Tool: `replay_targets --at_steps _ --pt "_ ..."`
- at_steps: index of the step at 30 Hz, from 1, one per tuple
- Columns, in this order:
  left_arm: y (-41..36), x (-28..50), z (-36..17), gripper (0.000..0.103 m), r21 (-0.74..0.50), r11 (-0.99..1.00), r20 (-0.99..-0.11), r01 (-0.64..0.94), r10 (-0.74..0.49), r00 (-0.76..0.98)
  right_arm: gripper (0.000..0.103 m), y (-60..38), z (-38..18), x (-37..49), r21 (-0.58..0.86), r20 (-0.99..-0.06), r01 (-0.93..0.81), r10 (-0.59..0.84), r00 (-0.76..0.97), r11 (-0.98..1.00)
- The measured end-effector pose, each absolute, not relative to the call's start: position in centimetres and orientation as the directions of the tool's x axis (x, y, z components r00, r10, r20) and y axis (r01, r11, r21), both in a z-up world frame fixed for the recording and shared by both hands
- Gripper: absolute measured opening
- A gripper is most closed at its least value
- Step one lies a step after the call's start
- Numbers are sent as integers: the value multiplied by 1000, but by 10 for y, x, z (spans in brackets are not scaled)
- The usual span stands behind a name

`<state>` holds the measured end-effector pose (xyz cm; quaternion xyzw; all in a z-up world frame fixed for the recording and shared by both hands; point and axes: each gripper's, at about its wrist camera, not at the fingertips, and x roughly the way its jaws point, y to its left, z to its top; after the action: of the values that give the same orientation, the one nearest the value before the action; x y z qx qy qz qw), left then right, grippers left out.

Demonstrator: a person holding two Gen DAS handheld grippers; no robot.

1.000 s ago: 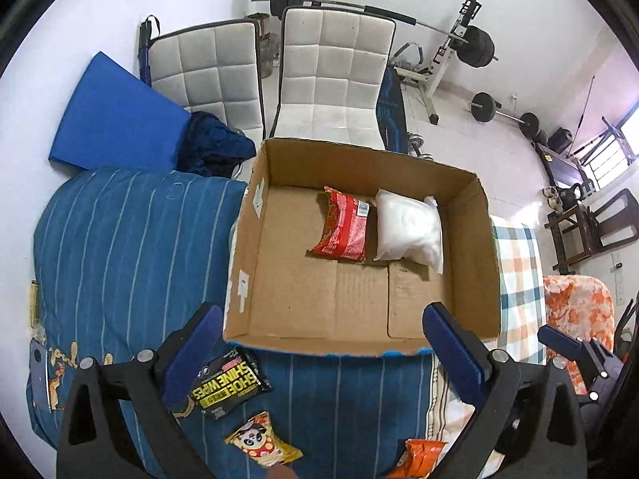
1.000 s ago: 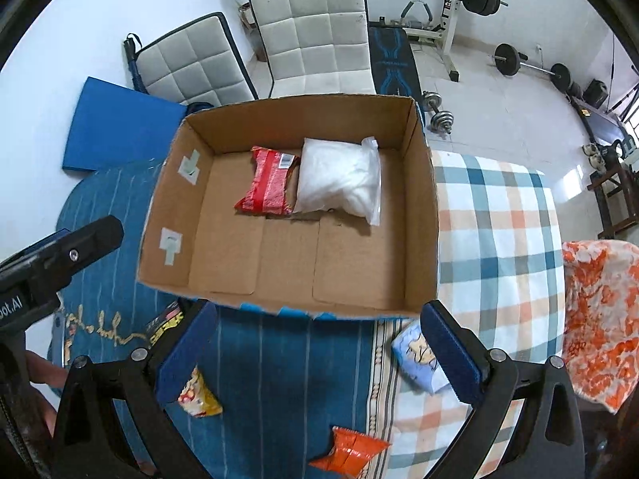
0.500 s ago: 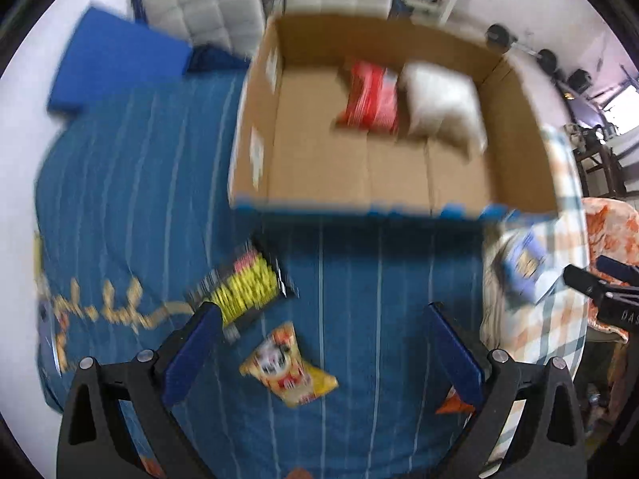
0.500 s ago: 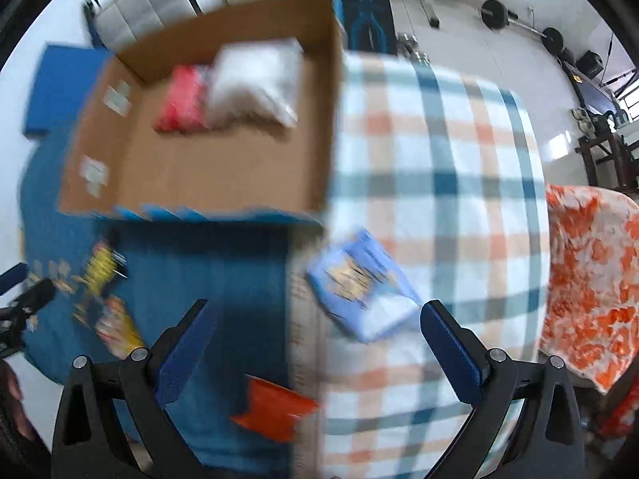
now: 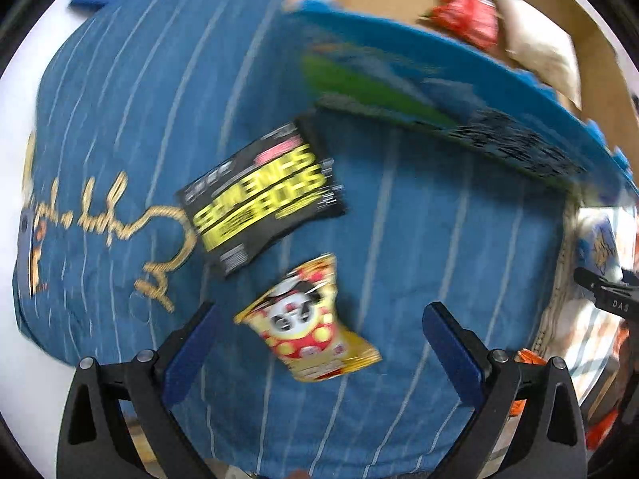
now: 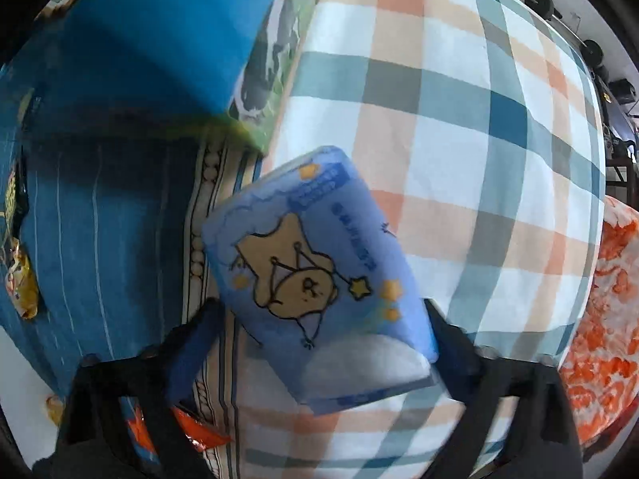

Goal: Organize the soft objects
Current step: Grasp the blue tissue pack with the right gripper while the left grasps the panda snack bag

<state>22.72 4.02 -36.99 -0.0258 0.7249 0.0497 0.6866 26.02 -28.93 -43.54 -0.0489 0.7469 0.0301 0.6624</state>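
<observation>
My left gripper (image 5: 317,337) is open just above a yellow panda snack bag (image 5: 309,321) that lies between its fingers on the blue striped blanket (image 5: 120,92). A black and yellow wipes pack (image 5: 263,195) lies just beyond it. My right gripper (image 6: 321,327) is open around a blue tissue pack with a bear drawing (image 6: 315,271) on the plaid sheet (image 6: 459,119). The cardboard box (image 5: 459,76) holds a red packet (image 5: 465,14) and a white bag (image 5: 539,54).
The box's blue printed side (image 6: 171,40) stands close at upper left in the right wrist view. An orange packet (image 6: 195,429) lies under the right gripper's left finger. An orange floral cloth (image 6: 611,319) is at the right.
Both grippers dropped down and closed in on the bed. The left one now straddles the panda bag; the right one now straddles the blue tissue pack. The box slid to the top of both views.
</observation>
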Motion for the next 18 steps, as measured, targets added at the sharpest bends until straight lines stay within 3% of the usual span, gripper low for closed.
replay_targets --at_steps 2,3,5,7,12,13,16,18 --pt "53 222 -372 103 46 987 -997 -153 36 -69 84 -291 -435 257 -27 -992 -87 -38 -122 996" --pt "61 218 -373 103 49 981 -996 -186 34 -83 74 -293 -435 255 -22 -990 -65 -31 -139 998" --pt "74 210 -377 103 41 971 -995 -237 19 -97 65 -296 -435 248 0 -986 -28 -4 -167 1000" --pt "86 200 -385 103 12 956 -992 -293 -25 -124 45 -297 -436 238 16 -982 -7 15 -186 1000" --pt "94 186 -412 101 -60 938 -976 -342 -127 -178 42 -297 -435 210 77 -977 73 90 -192 994" --pt "93 186 -417 97 -73 937 -971 -342 -144 -188 41 -296 -435 205 97 -975 87 112 -191 991" --pt "84 185 -431 62 -95 940 -964 -326 -168 -204 39 -295 -433 194 137 -969 121 158 -191 983" --pt "77 189 -438 53 -96 947 -961 -308 -168 -218 39 -293 -431 186 166 -962 121 188 -199 979"
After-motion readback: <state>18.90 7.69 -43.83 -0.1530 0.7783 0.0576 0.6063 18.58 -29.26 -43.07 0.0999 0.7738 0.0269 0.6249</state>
